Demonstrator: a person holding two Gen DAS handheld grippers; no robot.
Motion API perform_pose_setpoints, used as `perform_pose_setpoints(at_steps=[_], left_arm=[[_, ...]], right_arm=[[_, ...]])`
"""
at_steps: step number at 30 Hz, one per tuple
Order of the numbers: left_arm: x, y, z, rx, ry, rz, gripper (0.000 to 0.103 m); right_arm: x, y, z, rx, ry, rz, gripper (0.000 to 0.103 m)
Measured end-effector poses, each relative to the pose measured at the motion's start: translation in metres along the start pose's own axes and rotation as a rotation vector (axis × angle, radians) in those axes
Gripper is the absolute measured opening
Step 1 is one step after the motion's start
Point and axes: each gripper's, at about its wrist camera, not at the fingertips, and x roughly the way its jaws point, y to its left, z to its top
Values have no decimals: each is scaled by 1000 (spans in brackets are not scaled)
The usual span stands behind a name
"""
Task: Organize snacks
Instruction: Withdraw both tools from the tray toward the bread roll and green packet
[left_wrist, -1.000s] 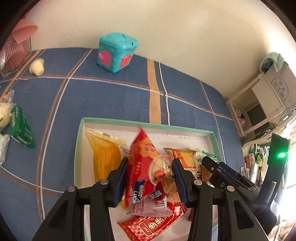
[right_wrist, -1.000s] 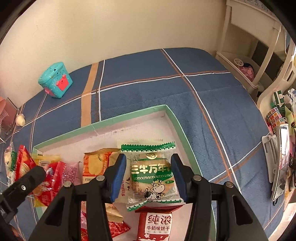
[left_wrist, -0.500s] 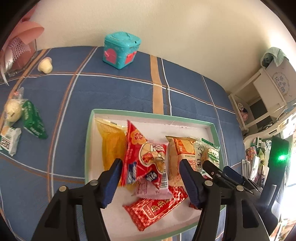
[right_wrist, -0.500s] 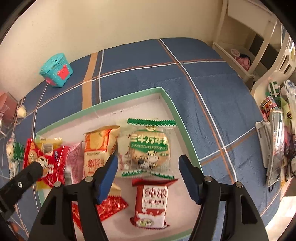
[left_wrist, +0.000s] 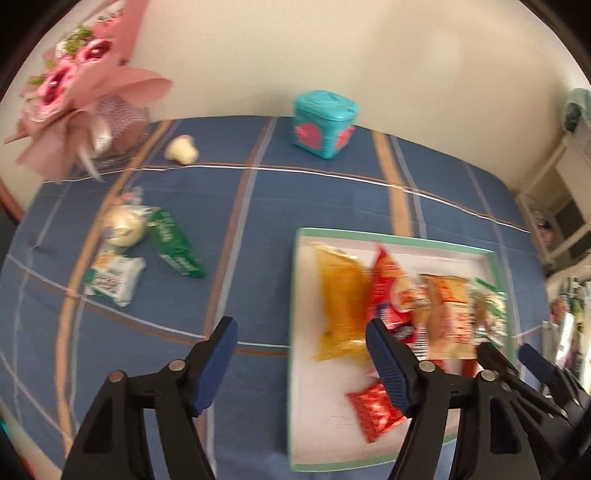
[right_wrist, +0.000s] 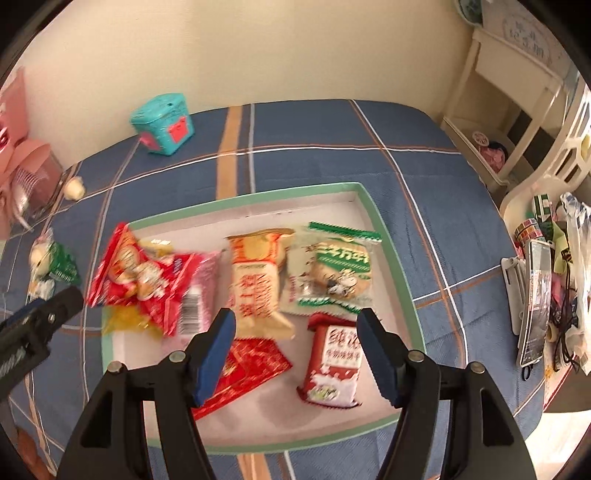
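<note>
With both the left gripper (left_wrist: 299, 354), its empty jaws opening, and the right gripper (right_wrist: 295, 339) gaping empty, the left one is best heading for the loose snacks (left_wrist: 147, 251) lying left of the tray (left_wrist: 295, 280), coming down squarely over one packet

- snack packs (left_wrist: 406, 314) in tray motion-blurred, print unreadable
- red foil pack (right_wrist: 243, 369) half hidden behind right tongs (right_wrist: 295, 354)
- pink bouquet (left_wrist: 74, 92) cut by frame edge

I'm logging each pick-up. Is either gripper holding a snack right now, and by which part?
Nothing is held. The left gripper is opening over bare cloth; the right gripper stands open above the tray.
</note>
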Motion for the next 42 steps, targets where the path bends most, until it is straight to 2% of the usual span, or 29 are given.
perform_pose_setpoints(at_steps=[5, 12, 14, 16, 23, 26, 29, 34, 39, 42], left_arm=[[-7, 11, -10, 10, -34, 68, 94], [-13, 20, -18, 7, -49, 93, 103], [-14, 22, -19, 4, -59, 103, 103], [-12, 25, -19, -7, -68, 111, 103], [1, 42, -18, -66, -46, 153, 103], [7, 50, -18, -89, -41, 165, 103], [11, 55, -17, -97, -31, 179, 103], [17, 59, -15, -75, -24, 269, 103], [23, 68, -13, -98, 5, 283, 103], [22, 76, -8, -96, 20, 242, 103]], right_arm=[[-7, 13, -13, -35, -1, 15, 69], [-8, 20, -22, -54, 5, 21, 69], [-7, 18, -22, -48, 3, 26, 71], [-5, 17, -22, -37, 4, 44, 86], [1, 18, -23, -35, -1, 48, 94], [1, 17, -23, -24, -13, 51, 103], [0, 16, -22, -17, -29, 51, 103], [1, 19, -21, -17, -41, 54, 103], [1, 25, -21, -15, -49, 58, 103], [2, 30, -20, -17, -56, 73, 103]])
